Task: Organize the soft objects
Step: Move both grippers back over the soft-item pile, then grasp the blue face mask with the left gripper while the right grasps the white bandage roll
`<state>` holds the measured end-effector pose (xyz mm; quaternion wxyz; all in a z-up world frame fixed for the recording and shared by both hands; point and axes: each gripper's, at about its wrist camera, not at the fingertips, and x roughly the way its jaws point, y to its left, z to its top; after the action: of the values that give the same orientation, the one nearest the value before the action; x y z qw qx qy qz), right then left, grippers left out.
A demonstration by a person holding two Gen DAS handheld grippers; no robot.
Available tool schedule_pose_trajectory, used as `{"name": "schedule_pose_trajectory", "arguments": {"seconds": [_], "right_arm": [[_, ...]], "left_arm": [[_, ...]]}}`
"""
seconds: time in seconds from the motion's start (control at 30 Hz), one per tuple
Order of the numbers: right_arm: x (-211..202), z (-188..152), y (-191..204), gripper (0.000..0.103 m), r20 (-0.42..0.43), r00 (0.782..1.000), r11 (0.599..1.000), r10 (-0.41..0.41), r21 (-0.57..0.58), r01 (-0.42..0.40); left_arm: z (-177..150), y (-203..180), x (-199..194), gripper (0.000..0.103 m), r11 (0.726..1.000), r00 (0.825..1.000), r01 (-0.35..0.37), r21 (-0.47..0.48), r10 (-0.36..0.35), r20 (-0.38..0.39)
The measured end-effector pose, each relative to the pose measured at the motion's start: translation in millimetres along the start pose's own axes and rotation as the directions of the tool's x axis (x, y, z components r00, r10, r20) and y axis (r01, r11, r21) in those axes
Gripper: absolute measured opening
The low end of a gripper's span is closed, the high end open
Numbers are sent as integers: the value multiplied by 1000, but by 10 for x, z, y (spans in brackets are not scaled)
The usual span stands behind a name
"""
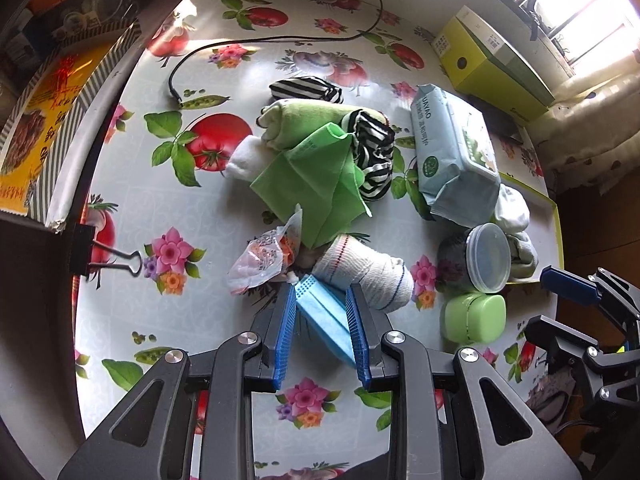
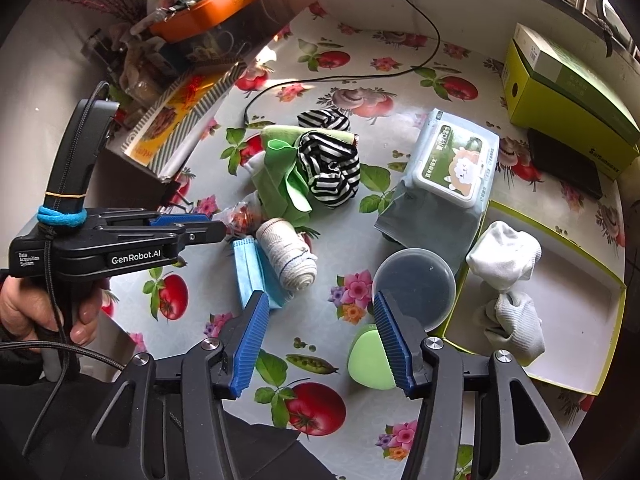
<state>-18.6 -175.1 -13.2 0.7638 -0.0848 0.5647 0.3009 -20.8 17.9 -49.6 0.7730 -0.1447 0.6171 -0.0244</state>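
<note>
The left gripper (image 1: 322, 302) points steeply down, its jaws standing apart astride the folded pale-blue face mask (image 1: 325, 322) on the flower-printed oilcloth surface (image 1: 168, 184); whether the pads already press it, I cannot tell. At one o'clock from the mask lies a rolled white ribbed sock (image 1: 370, 276), touching it. To lift cleanly, pinch only the mask's pleated edge, clear of that roll. The right gripper (image 2: 320, 334) hangs released and empty above the surface. At its two o'clock, the shallow yellow-rimmed cardboard tray (image 2: 568, 280) already holds white bundled socks (image 2: 506, 258).
</note>
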Motion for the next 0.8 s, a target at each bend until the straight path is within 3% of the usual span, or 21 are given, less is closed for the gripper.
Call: {"name": "schedule_pose_trajectory", "arguments": {"seconds": [0.3,0.37,0.43,0.8], "right_arm": [[131,46,111,55,-30,999,999,15,-38,-16],[146,40,105,55,-35,999,999,15,-37,-16],[156,37,92,55,-40,999,999,13,-34,-15],[256,91,88,55,-61,998,999,6,-46,-9]], "left_arm": [[-167,54,221,27,997,994,57,-43,-61,-88],[-187,54,267,30,996,991,76,-54,-81,-105],[-197,58,320,40,993,988,92,-73,-100,-119],[-179,-5,685,40,988,975,107,-114,-127,-182]]}}
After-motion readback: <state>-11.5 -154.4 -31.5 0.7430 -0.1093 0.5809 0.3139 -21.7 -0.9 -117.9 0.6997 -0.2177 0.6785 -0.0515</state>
